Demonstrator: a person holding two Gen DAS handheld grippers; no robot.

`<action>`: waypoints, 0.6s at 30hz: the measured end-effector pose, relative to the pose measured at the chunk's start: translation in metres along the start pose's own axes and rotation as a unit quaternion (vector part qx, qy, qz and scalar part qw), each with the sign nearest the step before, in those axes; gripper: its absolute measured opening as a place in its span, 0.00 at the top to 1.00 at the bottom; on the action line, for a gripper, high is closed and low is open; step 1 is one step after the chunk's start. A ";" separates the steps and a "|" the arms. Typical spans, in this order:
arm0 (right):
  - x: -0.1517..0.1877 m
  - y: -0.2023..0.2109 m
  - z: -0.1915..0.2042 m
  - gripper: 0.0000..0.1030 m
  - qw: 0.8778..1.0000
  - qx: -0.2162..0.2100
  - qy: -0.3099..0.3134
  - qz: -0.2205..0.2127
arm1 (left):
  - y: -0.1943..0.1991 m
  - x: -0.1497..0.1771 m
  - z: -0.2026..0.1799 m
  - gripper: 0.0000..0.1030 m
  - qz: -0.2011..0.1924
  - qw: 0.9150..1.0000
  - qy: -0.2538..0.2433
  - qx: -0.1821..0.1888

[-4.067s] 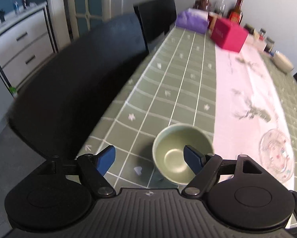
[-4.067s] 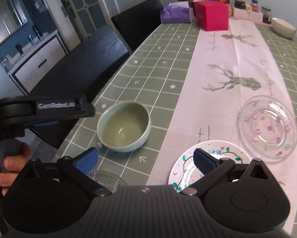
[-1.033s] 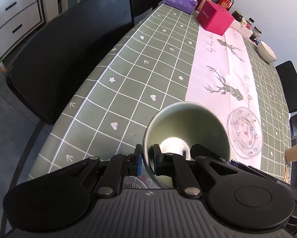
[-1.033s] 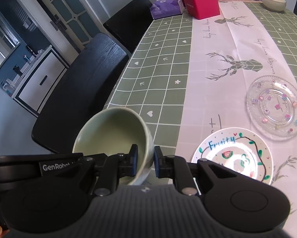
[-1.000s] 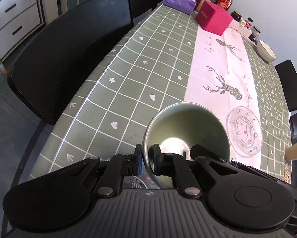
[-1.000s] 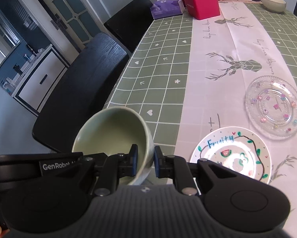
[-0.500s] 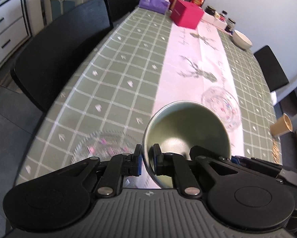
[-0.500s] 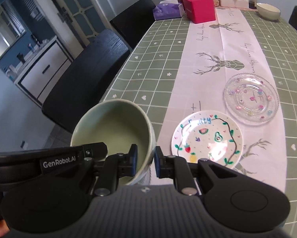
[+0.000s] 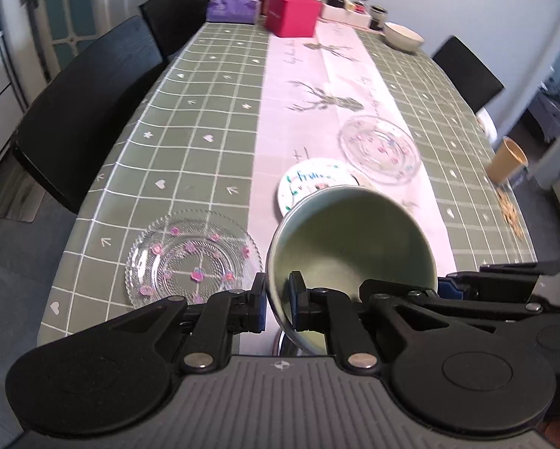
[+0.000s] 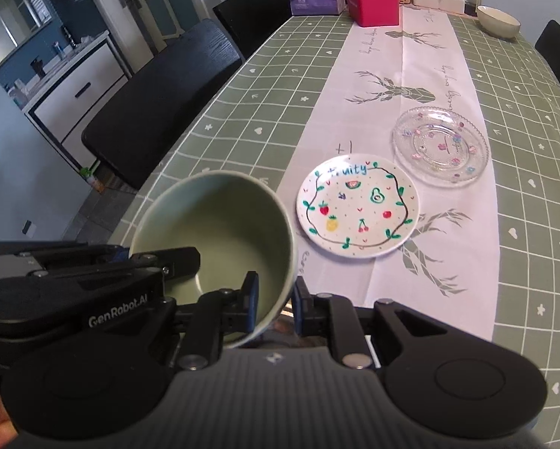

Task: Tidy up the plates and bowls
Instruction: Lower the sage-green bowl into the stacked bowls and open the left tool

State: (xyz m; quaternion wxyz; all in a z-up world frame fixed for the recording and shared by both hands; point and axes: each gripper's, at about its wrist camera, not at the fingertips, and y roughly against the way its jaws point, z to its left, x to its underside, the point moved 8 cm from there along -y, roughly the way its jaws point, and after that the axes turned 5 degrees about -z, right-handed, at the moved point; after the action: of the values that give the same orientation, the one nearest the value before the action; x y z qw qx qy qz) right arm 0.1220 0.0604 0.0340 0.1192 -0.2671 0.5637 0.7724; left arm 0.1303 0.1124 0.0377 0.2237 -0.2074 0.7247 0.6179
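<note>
Your green bowl point(image 9: 349, 239) is hiding the near edge of the fruit plate point(image 9: 310, 181) in the left view, and whatever is lying directly beneath it is too blurred to name. You are holding it off the bench point(image 9: 205, 112) at lower centre, both grippers pinching opposite sides of its rim: left gripper point(image 9: 278, 297) fingers point(image 9: 259, 299) closed on the wall, right gripper point(image 10: 272, 299) likewise. One glass plate point(image 9: 192, 258) is lying at lower left, another point(image 10: 441, 146) at upper right.

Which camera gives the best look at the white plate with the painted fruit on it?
The right wrist view: the white round fruit-painted plate lies fully in sight on the pale table runner. In the left wrist view the held green ceramic bowl hides its near half, leaving only the lettered far edge.
</note>
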 end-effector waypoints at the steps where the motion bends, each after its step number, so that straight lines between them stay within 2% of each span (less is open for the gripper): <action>1: 0.003 0.001 -0.001 0.84 1.000 -0.003 -0.002 0.004 | 0.001 0.004 -0.001 0.88 0.004 1.000 -0.003 0.004; 9: 0.030 0.011 0.000 0.83 1.000 -0.013 -0.005 0.023 | 0.007 0.028 -0.010 0.88 0.016 0.999 -0.033 0.021; 18: 0.057 0.002 -0.015 0.83 0.997 -0.029 -0.043 0.063 | -0.005 0.051 -0.023 0.87 0.039 0.996 -0.079 0.020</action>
State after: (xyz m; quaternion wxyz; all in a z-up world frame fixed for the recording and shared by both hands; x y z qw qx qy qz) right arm 0.0774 0.0390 0.0013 0.0865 -0.2010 0.5513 0.8051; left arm 0.0905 0.0874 0.0075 0.2600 -0.1256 0.7243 0.6261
